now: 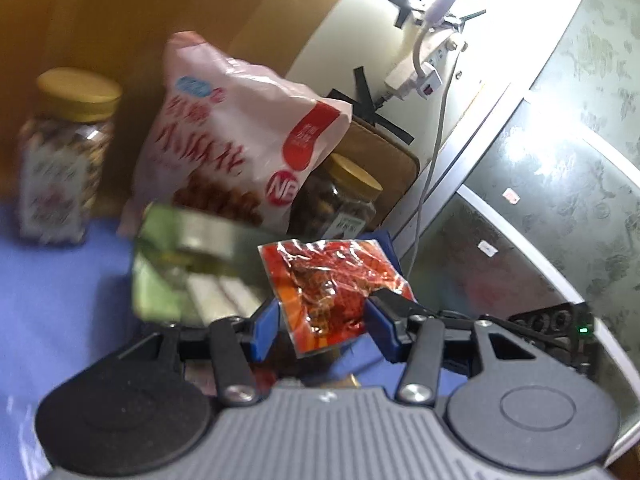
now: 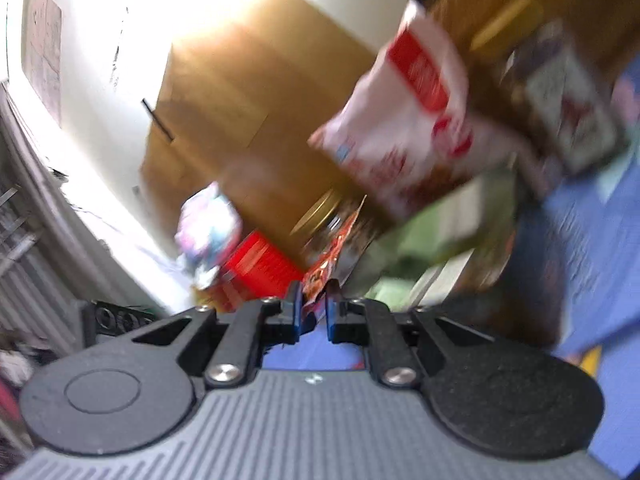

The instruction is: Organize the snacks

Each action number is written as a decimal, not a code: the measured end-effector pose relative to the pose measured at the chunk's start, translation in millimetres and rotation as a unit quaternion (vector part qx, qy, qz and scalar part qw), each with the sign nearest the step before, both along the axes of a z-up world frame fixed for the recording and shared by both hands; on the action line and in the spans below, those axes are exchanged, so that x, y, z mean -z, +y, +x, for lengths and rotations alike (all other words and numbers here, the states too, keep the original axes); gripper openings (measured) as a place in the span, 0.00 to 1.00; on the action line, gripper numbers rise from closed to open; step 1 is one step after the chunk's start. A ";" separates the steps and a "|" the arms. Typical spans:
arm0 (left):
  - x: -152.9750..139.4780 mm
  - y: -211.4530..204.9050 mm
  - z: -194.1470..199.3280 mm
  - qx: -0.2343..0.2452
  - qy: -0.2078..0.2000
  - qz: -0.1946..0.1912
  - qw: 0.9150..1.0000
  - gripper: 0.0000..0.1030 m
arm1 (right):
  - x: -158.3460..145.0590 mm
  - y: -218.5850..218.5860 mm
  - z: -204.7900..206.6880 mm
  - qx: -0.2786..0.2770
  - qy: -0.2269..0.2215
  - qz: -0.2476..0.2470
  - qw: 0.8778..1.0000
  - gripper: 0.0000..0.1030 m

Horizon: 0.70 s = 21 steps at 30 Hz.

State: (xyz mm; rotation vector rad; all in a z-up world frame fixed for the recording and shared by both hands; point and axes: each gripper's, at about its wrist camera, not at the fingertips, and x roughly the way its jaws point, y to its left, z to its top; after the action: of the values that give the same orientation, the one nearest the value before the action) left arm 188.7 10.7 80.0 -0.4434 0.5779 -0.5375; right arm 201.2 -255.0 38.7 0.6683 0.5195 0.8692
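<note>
A shiny red snack packet (image 1: pixel 332 280) sits between the blue pads of my left gripper (image 1: pixel 320 324), whose jaws stand wide apart around it. In the right wrist view my right gripper (image 2: pixel 313 312) is shut on the edge of the same red packet (image 2: pixel 328 256), held edge-on. Behind stand a white and red snack bag (image 1: pixel 236 140), seen also in the right wrist view (image 2: pixel 416 120), a green box (image 1: pixel 188 264), and two yellow-lidded jars (image 1: pixel 68 152) (image 1: pixel 340 200).
A brown cardboard box (image 1: pixel 120 20) backs the snacks on a blue cloth (image 1: pixel 60 300). A red box (image 2: pixel 260 268) and a crumpled shiny bag (image 2: pixel 208 232) lie in the right wrist view. A wall with a power strip and cable (image 1: pixel 424 76) and patterned glass doors (image 1: pixel 560 160) stand to the right.
</note>
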 end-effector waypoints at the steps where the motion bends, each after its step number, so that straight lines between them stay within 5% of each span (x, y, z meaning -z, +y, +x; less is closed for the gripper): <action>1: -0.4 -5.6 9.3 0.001 -0.002 0.006 1.000 0.46 | -1.2 -1.3 3.9 0.013 -0.011 -0.014 1.000 0.14; 13: 23.9 -25.2 54.1 -0.012 0.016 0.051 0.999 0.47 | 17.5 3.3 27.8 0.081 -0.061 -0.137 0.985 0.18; 15: 24.2 -22.5 50.7 -0.014 0.012 0.059 0.998 0.49 | 18.3 8.0 24.9 0.104 -0.078 -0.168 0.977 0.35; 21: 15.7 -0.1 35.7 -0.037 0.004 0.042 0.998 0.49 | 9.8 -7.2 13.4 0.141 -0.098 -0.153 0.973 0.39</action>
State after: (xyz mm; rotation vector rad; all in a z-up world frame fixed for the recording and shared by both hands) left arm 224.4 10.7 64.3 -0.3861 0.5880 -0.4392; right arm 214.6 -262.2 28.9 0.3581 0.3589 0.5628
